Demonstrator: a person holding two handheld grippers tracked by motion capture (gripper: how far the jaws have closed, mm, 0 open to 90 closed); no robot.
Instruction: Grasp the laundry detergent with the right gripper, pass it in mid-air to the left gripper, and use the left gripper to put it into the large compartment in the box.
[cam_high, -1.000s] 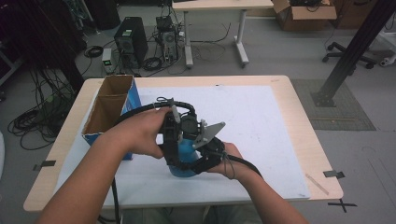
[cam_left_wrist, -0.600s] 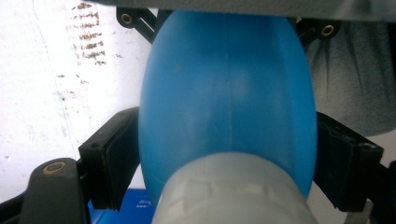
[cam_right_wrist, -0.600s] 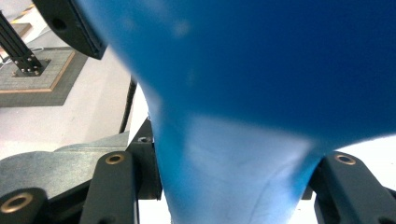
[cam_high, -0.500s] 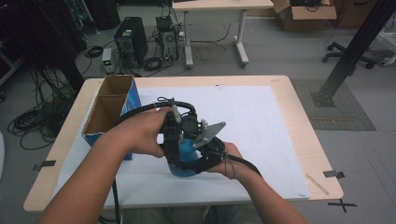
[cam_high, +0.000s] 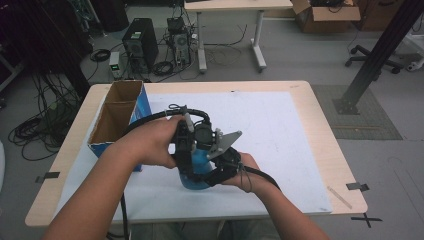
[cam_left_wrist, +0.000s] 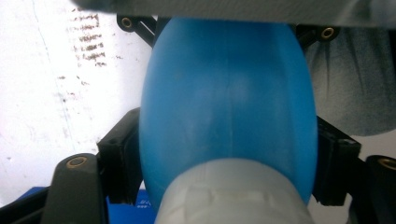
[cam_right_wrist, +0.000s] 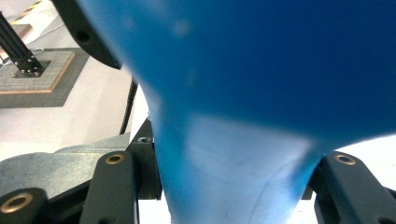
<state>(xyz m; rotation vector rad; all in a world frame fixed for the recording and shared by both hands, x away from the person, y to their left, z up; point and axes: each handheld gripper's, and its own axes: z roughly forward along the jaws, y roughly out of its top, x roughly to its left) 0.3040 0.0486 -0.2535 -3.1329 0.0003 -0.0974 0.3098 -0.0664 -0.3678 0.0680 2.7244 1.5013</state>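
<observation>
Over mat centre — both hands (cam_high: 165, 142) clamp blue bulb (cam_left_wrist: 224, 107).

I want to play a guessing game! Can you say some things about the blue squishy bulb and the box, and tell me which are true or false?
1. The blue bulb is between the left gripper's jaws. True.
2. The cardboard box is full of toys. False: it looks empty.
3. The right gripper is shut on the bulb's narrow end. True.
4. The bulb sits inside the box. False: it is beside the box, over the white sheet.
</observation>
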